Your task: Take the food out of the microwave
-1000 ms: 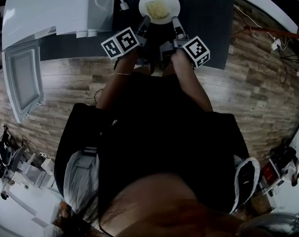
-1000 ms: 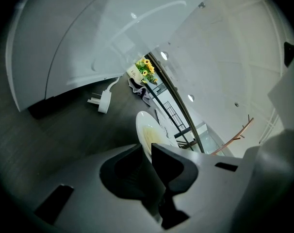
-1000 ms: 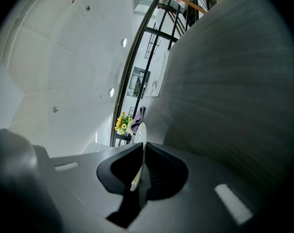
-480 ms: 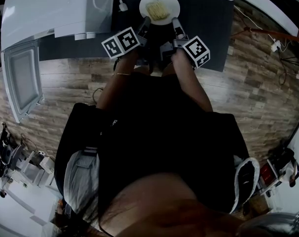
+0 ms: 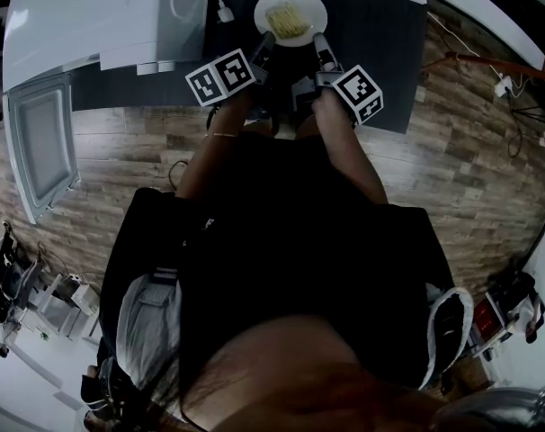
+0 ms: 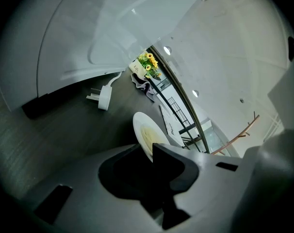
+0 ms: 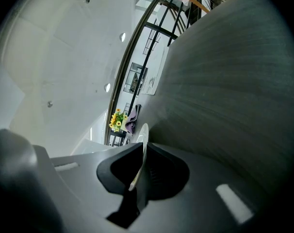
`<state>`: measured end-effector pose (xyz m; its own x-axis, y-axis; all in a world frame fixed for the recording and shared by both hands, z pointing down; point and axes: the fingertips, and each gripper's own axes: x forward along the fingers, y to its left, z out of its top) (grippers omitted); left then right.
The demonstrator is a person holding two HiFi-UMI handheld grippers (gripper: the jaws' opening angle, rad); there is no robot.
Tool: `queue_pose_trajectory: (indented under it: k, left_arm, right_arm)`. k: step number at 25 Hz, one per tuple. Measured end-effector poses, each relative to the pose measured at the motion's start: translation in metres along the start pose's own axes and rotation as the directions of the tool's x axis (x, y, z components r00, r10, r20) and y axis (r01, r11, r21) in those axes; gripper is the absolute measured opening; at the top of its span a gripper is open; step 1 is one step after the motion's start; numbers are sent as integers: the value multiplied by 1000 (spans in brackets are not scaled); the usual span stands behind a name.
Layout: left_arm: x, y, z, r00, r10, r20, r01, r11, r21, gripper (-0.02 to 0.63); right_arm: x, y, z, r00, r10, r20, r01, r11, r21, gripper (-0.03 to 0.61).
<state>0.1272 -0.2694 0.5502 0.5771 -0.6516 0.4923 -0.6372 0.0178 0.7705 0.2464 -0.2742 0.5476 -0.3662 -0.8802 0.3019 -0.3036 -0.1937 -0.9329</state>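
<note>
A white plate [image 5: 290,12] of yellow noodles rests on the dark table [image 5: 380,25], to the right of the white microwave [image 5: 102,16]. My left gripper [image 5: 266,40] is at the plate's near left rim. Its jaws have just been opening, and in the left gripper view the plate [image 6: 143,130] rim stands loosely between them at the left gripper [image 6: 150,149]. My right gripper [image 5: 321,43] is at the near right rim. In the right gripper view the right gripper [image 7: 140,152] is shut on the plate's [image 7: 143,132] thin edge.
The microwave's door [image 5: 40,142] hangs open at the left, over the wooden floor. A white plug [image 5: 225,11] with its cord lies on the table beside the plate, also seen as the plug [image 6: 103,97]. A vase of yellow flowers [image 6: 148,64] stands far behind.
</note>
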Motion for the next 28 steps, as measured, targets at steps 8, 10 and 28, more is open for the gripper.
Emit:
queue_pose_trajectory:
  k: [8,10,28]
  left_arm:
    - [2,0,0,1000,3,-9,-3,1000,2,66]
    - [2,1,0,1000,5,-13,-5,1000,4,66]
    - [3,5,-8,995,65,-80,-57,994,98,87]
  right_arm:
    - [1,-3,-1,999,-41,-16,41,999,-11,6]
    - [1,-4,-1,998,-55,-26,55,998,-27,8]
    - [1,-2,-4,985,-150,-89,127,967,-219,28]
